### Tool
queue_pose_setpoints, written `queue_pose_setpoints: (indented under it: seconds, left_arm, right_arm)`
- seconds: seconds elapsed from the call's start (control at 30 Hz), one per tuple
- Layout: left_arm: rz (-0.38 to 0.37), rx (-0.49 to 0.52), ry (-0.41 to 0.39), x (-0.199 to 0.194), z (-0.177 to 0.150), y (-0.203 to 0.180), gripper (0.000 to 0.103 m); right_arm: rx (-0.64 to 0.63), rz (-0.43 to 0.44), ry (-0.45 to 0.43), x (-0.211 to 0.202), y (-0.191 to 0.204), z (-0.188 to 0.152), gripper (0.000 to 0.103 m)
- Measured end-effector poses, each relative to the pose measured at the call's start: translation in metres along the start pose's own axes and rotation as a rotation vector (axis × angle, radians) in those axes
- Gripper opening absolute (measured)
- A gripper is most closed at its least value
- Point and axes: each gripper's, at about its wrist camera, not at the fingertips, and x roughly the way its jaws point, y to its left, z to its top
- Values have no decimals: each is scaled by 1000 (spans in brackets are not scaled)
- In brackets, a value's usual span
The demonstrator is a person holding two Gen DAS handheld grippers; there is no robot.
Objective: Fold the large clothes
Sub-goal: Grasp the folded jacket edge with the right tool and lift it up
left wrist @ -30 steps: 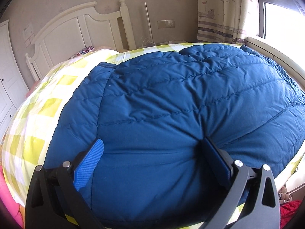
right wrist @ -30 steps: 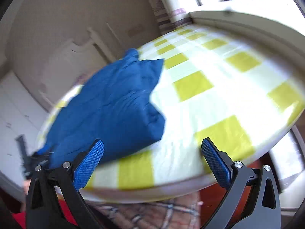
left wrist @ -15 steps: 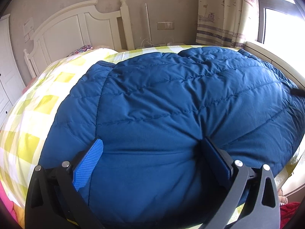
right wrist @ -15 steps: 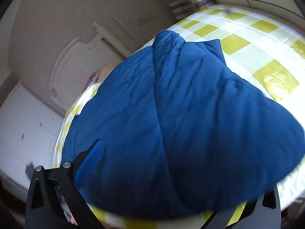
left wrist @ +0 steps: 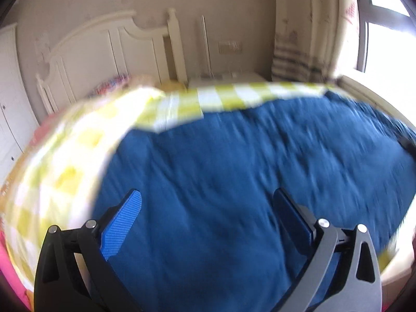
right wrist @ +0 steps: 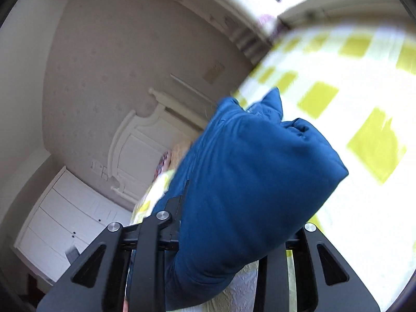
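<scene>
Left wrist view, blurred: yellow-checked sheet (left wrist: 65,161) at left, white headboard (left wrist: 104,52) upper left, blue jacket (left wrist: 234,171) filling centre & right. Left gripper (left wrist: 208,205) spread wide over jacket, gripping nothing. Right wrist view: cupboard (right wrist: 65,221) lower left, jacket (right wrist: 247,182) bunched mid-frame, right gripper (right wrist: 234,234) clamped on its fold, sheet (right wrist: 364,130) at right.
</scene>
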Motion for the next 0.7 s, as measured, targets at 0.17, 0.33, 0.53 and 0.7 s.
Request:
queue_pose_setpoints:
  seconds: [0.17,0.33,0.53,0.7]
  left_arm:
    - [13,68,58,50,60,-41,101]
    - [28,115,289,139,75,-65,100]
    - [-103,50,125,63,55,-36,90]
    - [-196,259,119,18,-18,-68,98]
  right_arm:
    - [-208,-27,-43,-17,49,6,32]
    - [-329,-43,-39,-23,80,-1,32]
    - [-416,-47,-39,-35,110,-9,32]
    - [-497,-5,-28,-23,149,-21,32]
